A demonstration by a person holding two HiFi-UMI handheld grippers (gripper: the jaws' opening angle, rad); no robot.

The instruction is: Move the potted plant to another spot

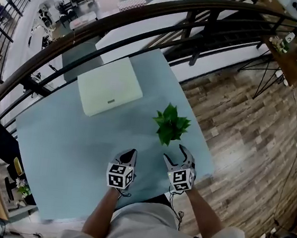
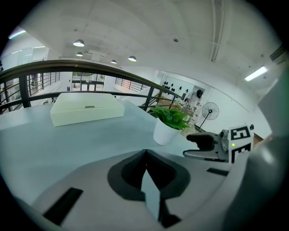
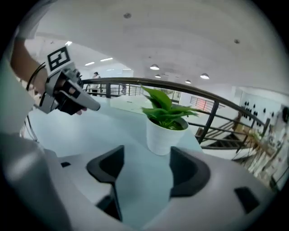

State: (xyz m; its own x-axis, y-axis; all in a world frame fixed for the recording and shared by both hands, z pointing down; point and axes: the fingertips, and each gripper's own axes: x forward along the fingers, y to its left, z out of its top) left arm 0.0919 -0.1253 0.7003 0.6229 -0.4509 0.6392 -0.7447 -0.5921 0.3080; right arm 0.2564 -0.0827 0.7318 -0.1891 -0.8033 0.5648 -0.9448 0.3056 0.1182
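Note:
A small green plant in a white pot (image 1: 170, 124) stands on the pale blue table (image 1: 66, 138), toward its right edge. My right gripper (image 1: 179, 152) is just short of the pot with its jaws open. In the right gripper view the pot (image 3: 165, 128) stands a little beyond the open jaws (image 3: 145, 164), with nothing between them. My left gripper (image 1: 128, 153) hovers over the table to the left of the plant, shut and empty (image 2: 145, 155). From the left gripper view the pot (image 2: 169, 124) is ahead and to the right, with the right gripper (image 2: 210, 146) beside it.
A flat white box (image 1: 109, 86) lies at the far middle of the table. A dark curved railing (image 1: 122, 19) runs behind the table. The table's right edge (image 1: 205, 154) drops to a wooden floor (image 1: 251, 149) close beside the plant.

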